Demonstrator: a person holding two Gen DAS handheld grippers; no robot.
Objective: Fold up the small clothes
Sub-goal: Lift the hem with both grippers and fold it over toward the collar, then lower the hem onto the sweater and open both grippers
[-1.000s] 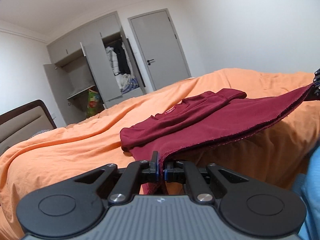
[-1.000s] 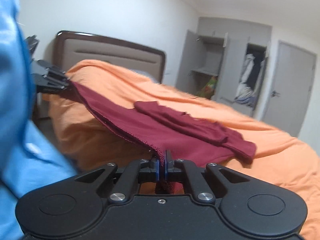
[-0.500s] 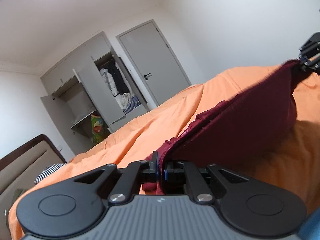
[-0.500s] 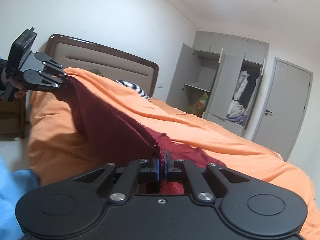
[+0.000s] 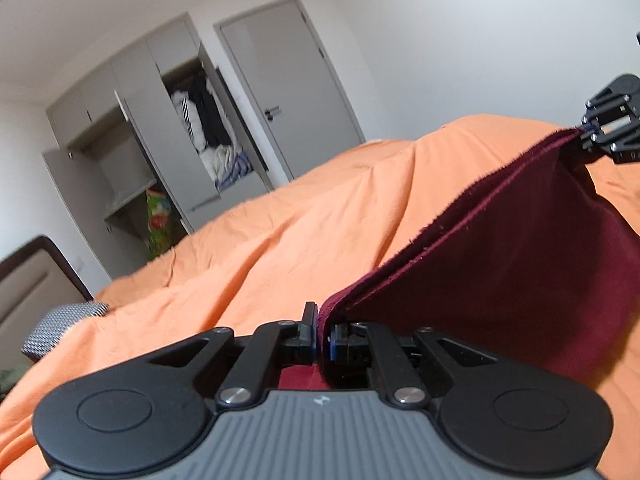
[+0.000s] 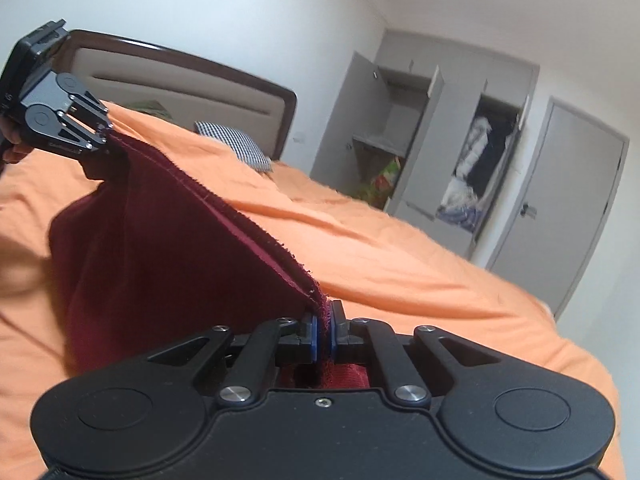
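A dark red garment point(image 5: 520, 264) hangs above the orange bed, its hem stretched taut between both grippers. My left gripper point(image 5: 321, 340) is shut on one hem corner. The right gripper point(image 5: 588, 128) shows at the far right of the left wrist view, clamping the other corner. In the right wrist view the garment point(image 6: 160, 248) drapes down to the left, my right gripper point(image 6: 323, 334) is shut on its corner, and the left gripper point(image 6: 105, 136) holds the far end at upper left. The rest of the garment is hidden below the hem.
The orange bedspread point(image 5: 280, 248) fills the area beneath. A checked pillow point(image 6: 236, 148) lies by the brown headboard point(image 6: 180, 80). Beyond the bed stand an open grey wardrobe point(image 5: 200, 152) with clothes and a closed grey door point(image 5: 296, 88).
Both grippers have lifted the hem off the bed and carried it forward over the bed. The folded sleeves seen a second ago are now hidden behind the hanging cloth.
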